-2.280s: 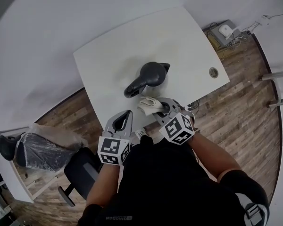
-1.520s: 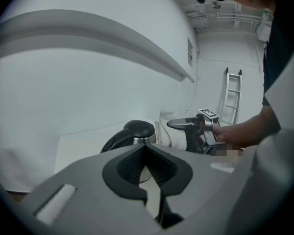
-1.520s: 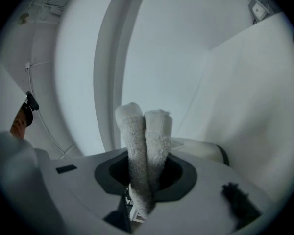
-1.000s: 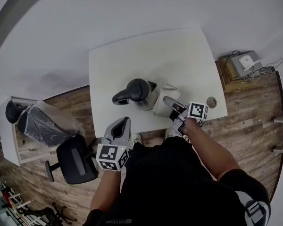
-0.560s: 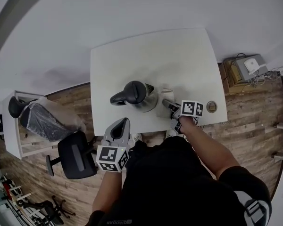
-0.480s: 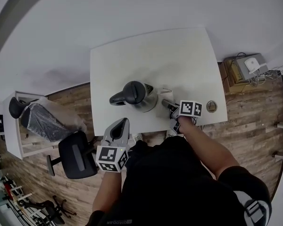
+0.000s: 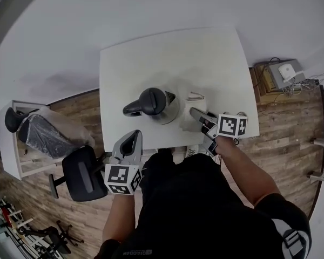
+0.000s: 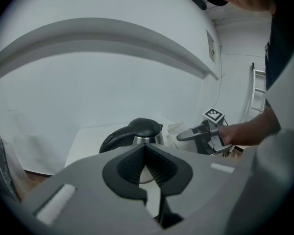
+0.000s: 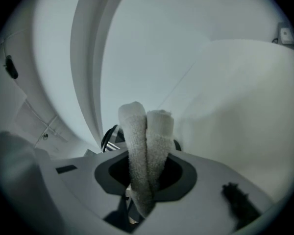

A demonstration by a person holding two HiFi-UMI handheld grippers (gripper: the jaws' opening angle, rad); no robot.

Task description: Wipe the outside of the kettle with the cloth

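Our right gripper (image 9: pixel 146 177) has its jaws clamped on the cloth (image 9: pixel 144 141), a folded white towel that stands up from between them in two thick lobes. Just behind the cloth, the kettle (image 9: pixel 109 138) shows a dark edge on either side. Ahead and to the right lies the white table (image 9: pixel 245 106), with a pale wall (image 9: pixel 147 43) beyond.

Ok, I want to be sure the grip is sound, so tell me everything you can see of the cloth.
The cloth is off-white and looks like terry. It is bunched into two thick folds that stand up between the jaws of the right gripper, which is shut on it. It is beside the kettle, above the white table. Whether it touches the kettle cannot be told.
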